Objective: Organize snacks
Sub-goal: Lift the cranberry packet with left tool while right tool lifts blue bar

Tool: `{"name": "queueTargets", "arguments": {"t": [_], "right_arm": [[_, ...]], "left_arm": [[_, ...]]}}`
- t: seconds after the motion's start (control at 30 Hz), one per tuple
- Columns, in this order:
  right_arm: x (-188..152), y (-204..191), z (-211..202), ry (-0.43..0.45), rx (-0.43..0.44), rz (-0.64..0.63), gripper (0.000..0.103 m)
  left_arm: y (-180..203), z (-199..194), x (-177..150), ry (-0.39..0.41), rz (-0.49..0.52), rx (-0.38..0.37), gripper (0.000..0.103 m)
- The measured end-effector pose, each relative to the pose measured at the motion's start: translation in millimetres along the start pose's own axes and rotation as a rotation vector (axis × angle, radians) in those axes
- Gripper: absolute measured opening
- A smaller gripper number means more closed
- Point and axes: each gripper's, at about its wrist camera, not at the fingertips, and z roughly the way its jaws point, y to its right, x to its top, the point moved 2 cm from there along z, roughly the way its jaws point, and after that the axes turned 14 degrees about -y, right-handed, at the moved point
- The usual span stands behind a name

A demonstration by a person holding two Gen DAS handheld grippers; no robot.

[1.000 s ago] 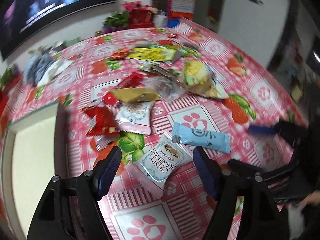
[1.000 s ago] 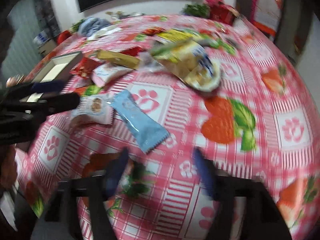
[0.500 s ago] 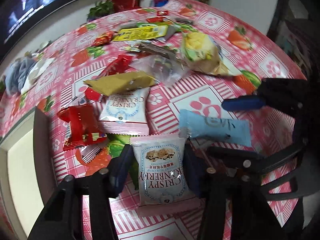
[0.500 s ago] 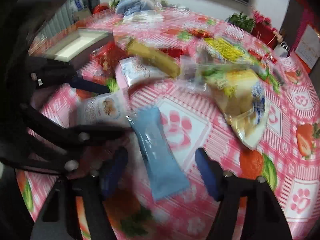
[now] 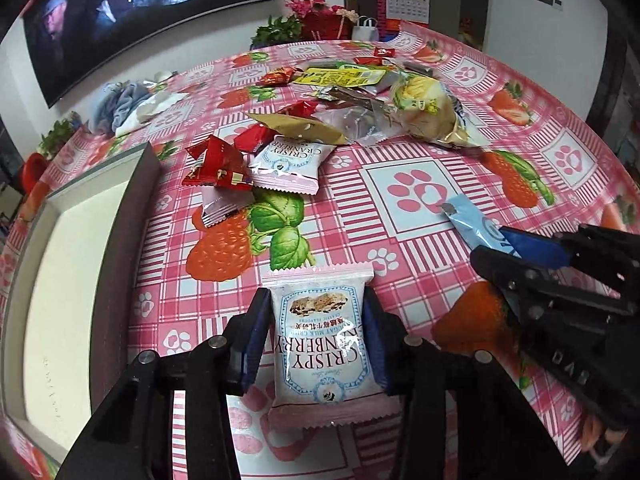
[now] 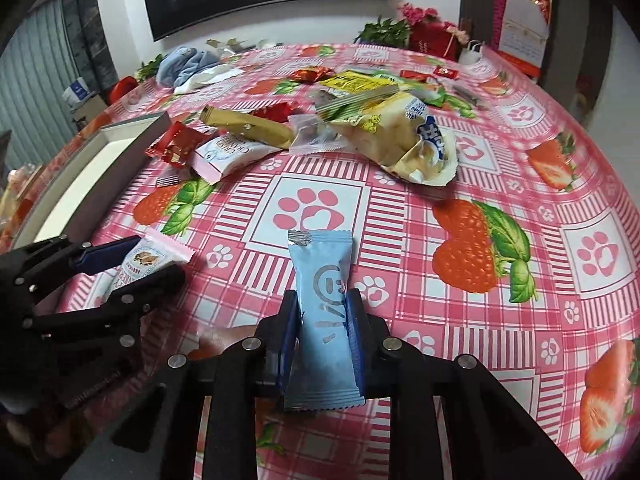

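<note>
In the left wrist view, my left gripper [image 5: 315,293] has its blue pads on both sides of a white and pink "Crispy Cranberry" packet [image 5: 320,336], and its jaws are closing. The packet is low over the tablecloth [image 5: 400,264]. In the right wrist view, my right gripper [image 6: 321,294] pinches a light blue snack bar packet [image 6: 322,268] at its middle, its jaws closing too. The left gripper [image 6: 154,258] with its packet [image 6: 150,256] shows at the left of that view. The right gripper [image 5: 516,254] and the blue packet [image 5: 466,218] show at the right of the left wrist view.
An open grey box with a pale inside [image 5: 136,200] stands at the table's left. Behind lies a pile of snacks: a second cranberry packet [image 5: 292,160], red wrappers [image 5: 216,164], a gold stick [image 5: 296,128] and a yellow bread bag [image 5: 424,108]. A blue cloth [image 5: 120,104] lies far left.
Both grippers have come down and narrowed around their packets. The left went from wide open behind the cranberry packet to pads on it. The right closed on the blue bar.
</note>
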Motion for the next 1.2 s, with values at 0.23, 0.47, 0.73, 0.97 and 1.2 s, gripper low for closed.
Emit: {"name": "queueTargets", "arguments": {"t": [0.23, 0.47, 0.73, 0.97, 1.2], "right_arm": [[2, -6, 1, 0.021, -0.058, 0.02, 0.025], [12, -3, 5, 0.015, -0.059, 0.077, 0.025], [11, -5, 6, 0.035, -0.077, 0.076, 0.025], [11, -4, 6, 0.039, -0.076, 0.076, 0.025], [11, -4, 6, 0.039, -0.075, 0.077, 0.025]], "left_arm": [[-9, 3, 3, 0.012, -0.109, 0.0, 0.047], [-16, 9, 13, 0.012, -0.167, -0.007, 0.047], [-16, 8, 11, 0.018, -0.163, -0.007, 0.047], [-16, 7, 9, 0.019, -0.163, -0.008, 0.047], [-16, 7, 10, 0.019, -0.165, -0.008, 0.047]]}}
